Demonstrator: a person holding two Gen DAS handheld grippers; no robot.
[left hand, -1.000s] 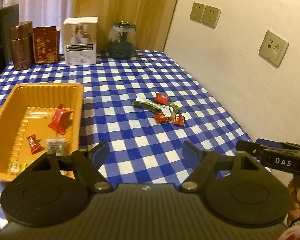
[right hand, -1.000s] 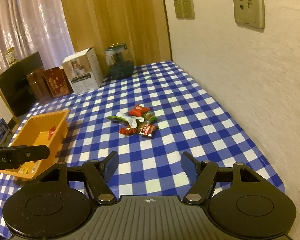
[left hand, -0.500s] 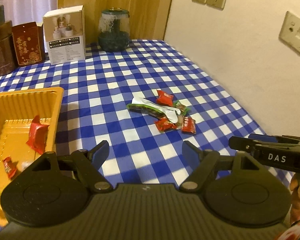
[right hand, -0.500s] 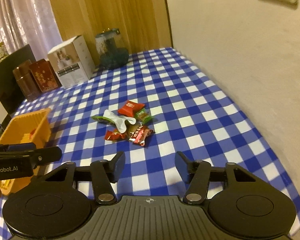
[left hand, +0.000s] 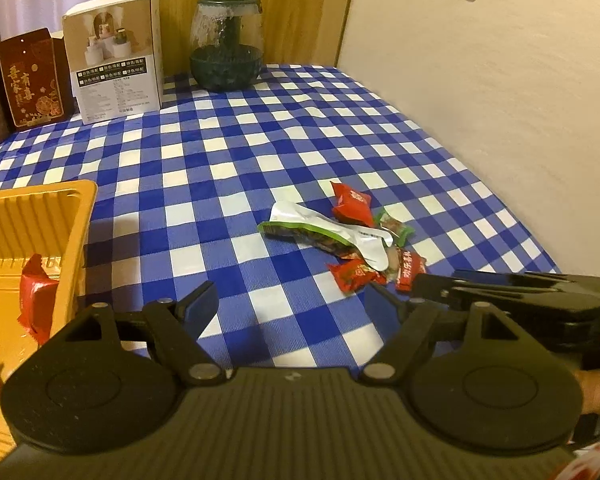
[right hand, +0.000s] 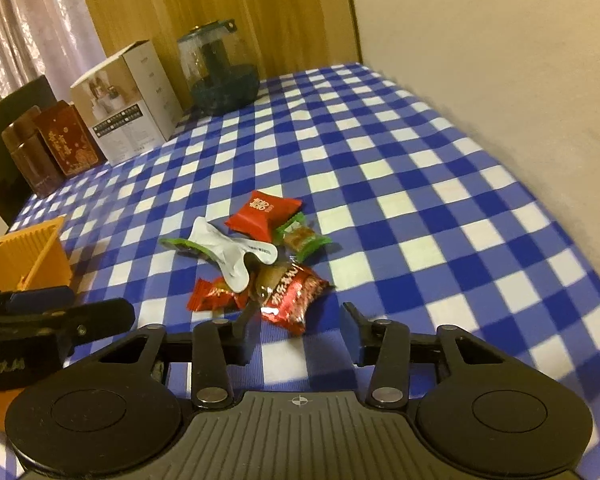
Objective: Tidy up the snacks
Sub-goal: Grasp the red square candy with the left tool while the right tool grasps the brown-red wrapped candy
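Fingers first: left gripper [left hand: 292, 304] has its fingers [left hand: 198, 306] set wide apart with nothing between them, above bare checked cloth just short of the snack pile. Right gripper [right hand: 296, 330] fingers [right hand: 350, 330] are closing; nothing sits between the pads, and the nearest red wrapper lies just ahead of the left pad, contact unclear. From the left wrist view the right gripper reaches in from the right edge, its tip beside the pile.

Surface [left hand: 228, 152]: covered in a blue-and-white checked cloth, set against a cream wall.

Orange tray [left hand: 66, 240]: at the left edge of the surface, well apart from the pile. It holds a red packet [left hand: 36, 300] and a smaller red candy at the frame edge.

Back row, by the wooden panel: white carton [left hand: 118, 54], glass jar with a dark green lid [left hand: 226, 46], dark red box [left hand: 30, 78].

Snack pile, loose on the cloth near the middle-right:
- long green-and-white packet [right hand: 224, 250], lying across the others
- red pillow packet [right hand: 264, 214] on the far side
- red packet with clear end [right hand: 290, 294], nearest the right gripper
- small green-wrapped sweet [right hand: 300, 238]
- small red candy [right hand: 212, 296] at the near left of the pile
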